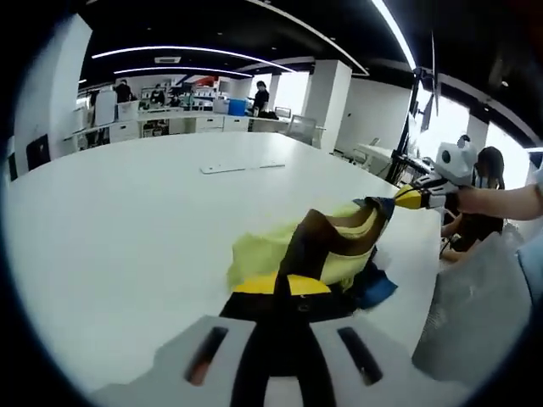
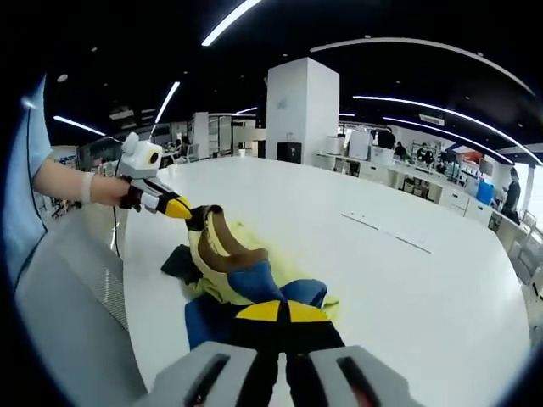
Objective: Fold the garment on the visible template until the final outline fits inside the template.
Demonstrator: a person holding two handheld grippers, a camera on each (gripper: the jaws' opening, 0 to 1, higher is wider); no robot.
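Left gripper view: left claw clenched on the garment, bunched just ahead on the white surface; beyond, right claw grips its far edge — lifted. Uneven pulling could, I judge, drag the cloth off the near edge, since no template outline is discernible.

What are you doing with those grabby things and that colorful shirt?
A person is holding a tool in each hand and working on a yellow, brown and blue garment that lies bunched up on a big white table. The left tool is pinching one edge of the garment, and the right tool is pinching another edge and lifting it a little. The garment is still crumpled, not neatly folded yet. No folding template is clear on the table.
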